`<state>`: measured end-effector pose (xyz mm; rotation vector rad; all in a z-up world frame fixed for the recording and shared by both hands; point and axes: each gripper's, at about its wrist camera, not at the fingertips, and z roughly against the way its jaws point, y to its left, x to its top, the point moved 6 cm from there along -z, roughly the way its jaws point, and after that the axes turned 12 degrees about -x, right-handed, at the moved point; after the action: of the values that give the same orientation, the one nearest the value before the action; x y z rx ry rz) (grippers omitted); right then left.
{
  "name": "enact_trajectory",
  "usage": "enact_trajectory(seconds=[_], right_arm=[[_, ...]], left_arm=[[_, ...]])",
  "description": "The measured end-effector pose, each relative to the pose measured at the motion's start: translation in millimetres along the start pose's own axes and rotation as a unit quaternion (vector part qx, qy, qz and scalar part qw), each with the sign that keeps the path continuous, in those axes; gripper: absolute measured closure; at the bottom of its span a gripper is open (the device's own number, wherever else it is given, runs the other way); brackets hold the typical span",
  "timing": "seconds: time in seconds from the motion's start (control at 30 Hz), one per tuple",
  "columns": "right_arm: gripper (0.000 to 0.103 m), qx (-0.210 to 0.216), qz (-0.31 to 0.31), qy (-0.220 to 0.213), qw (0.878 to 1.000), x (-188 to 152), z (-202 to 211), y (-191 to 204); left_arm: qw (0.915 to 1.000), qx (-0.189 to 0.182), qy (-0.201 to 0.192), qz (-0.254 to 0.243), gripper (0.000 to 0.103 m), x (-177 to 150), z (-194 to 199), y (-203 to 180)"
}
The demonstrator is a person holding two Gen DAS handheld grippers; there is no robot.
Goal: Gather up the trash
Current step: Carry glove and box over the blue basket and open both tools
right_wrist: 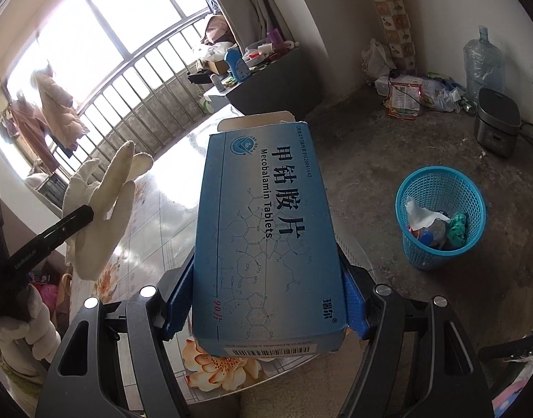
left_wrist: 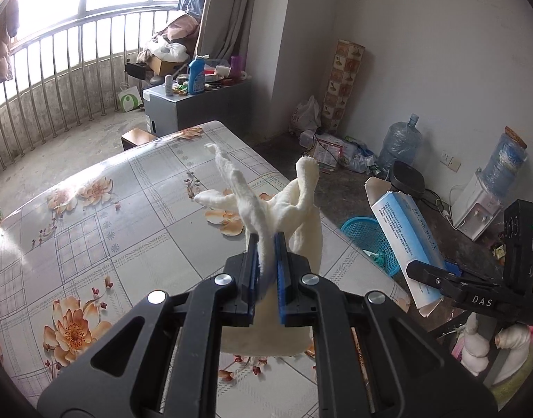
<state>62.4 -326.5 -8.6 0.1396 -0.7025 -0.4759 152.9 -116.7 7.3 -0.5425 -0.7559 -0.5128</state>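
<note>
Left gripper [left_wrist: 266, 244]: fingers narrowed almost together, pinching a cream cloth glove [left_wrist: 283, 205] held above the flower-patterned desk [left_wrist: 109, 230]. Right gripper [right_wrist: 266, 299]: fingers set wide, clamping both long edges of a blue tablet box [right_wrist: 266, 230], its far flap open, held over the desk edge. Blue mesh wastebasket [right_wrist: 440, 216]: standing on the concrete floor [right_wrist: 370, 160] just beside the desk, to the right of the box, already containing crumpled paper and other scraps.
</note>
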Motion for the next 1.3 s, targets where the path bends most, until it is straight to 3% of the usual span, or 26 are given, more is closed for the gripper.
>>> enact_trajectory(seconds=[0.37, 0.53, 0.8, 1.07, 1.2, 1.3], right_arm=[[0.034, -0.045, -0.106, -0.036, 0.993, 21, 14, -92], [0.034, -0.103, -0.163, -0.063, 0.979, 22, 26, -154], [0.034, -0.159, -0.254, -0.049, 0.953, 3, 16, -243], [0.034, -0.144, -0.301, 0.001, 0.943, -6, -36, -287], [0.033, -0.121, -0.307, 0.013, 0.944, 13, -71, -296], [0.033, -0.101, -0.322, 0.011, 0.941, 30, -97, -306]], left_arm=[[0.9969, -0.055, 0.015, -0.054, 0.096, 34, -46, -63], [0.9916, -0.097, 0.037, -0.078, 0.096, 43, -79, -101], [0.9748, -0.159, 0.113, -0.108, 0.096, 40, -160, -162], [0.9571, -0.182, 0.199, -0.105, 0.096, 29, -265, -205], [0.9512, -0.178, 0.226, -0.112, 0.095, 28, -316, -219], [0.9463, -0.19, 0.247, -0.086, 0.095, 31, -359, -224]])
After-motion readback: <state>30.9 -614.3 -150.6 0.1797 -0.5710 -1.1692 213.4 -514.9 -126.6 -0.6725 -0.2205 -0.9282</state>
